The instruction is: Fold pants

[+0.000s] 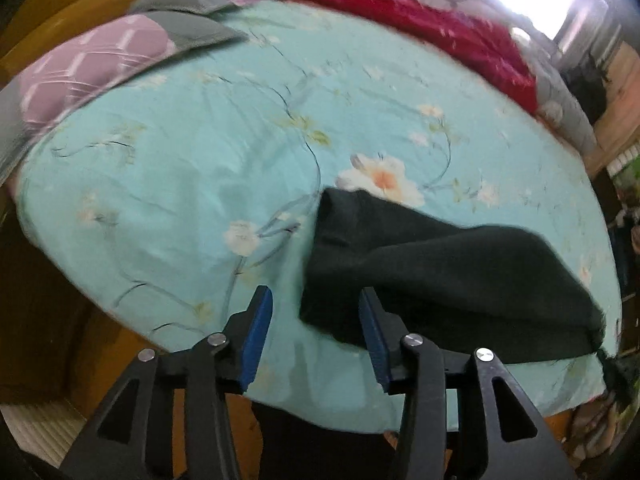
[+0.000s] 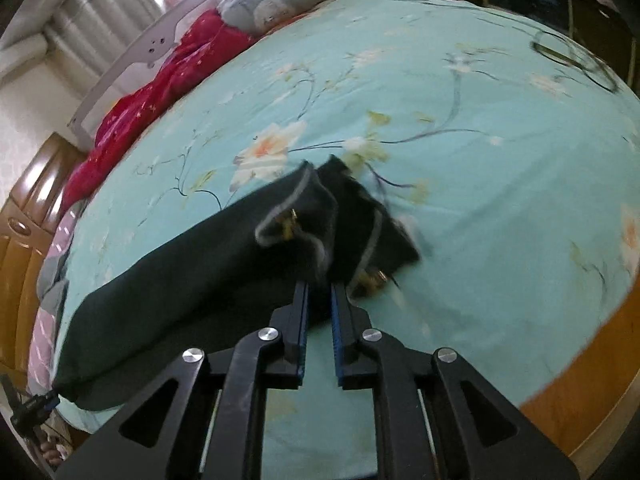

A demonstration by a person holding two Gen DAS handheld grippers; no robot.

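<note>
Turquoise cotton printed with pale blossoms and thin dark stems covers the bed (image 1: 192, 168), the widest thing in both views, and everything else is placed against it. Along the bed's far side lies a crumpled crimson blanket (image 1: 460, 32), and at the bed's head end, on the left of the left wrist view, rest two pillows (image 1: 80, 68) in mauve and grey. A wooden frame (image 2: 592, 368) edges the bed at its near corner in the right wrist view.

Dark green pants (image 1: 440, 276) lie on the bed near its front edge, folded into a long band. Their waist end, with grey drawstring cord and brass-tipped ends, is bunched and partly lifted off the bed in the right wrist view, blurred by motion.

Left gripper (image 1: 316, 308) hangs over the bed just at the pants' leg end; its blue-padded jaws stand apart, nothing pressed between them, the right pad overlapping the cloth's edge in the picture.

Right gripper (image 2: 319, 292) sits at the pants' waist end, its jaws drawn nearly together with dark fabric pinched between the tips.
</note>
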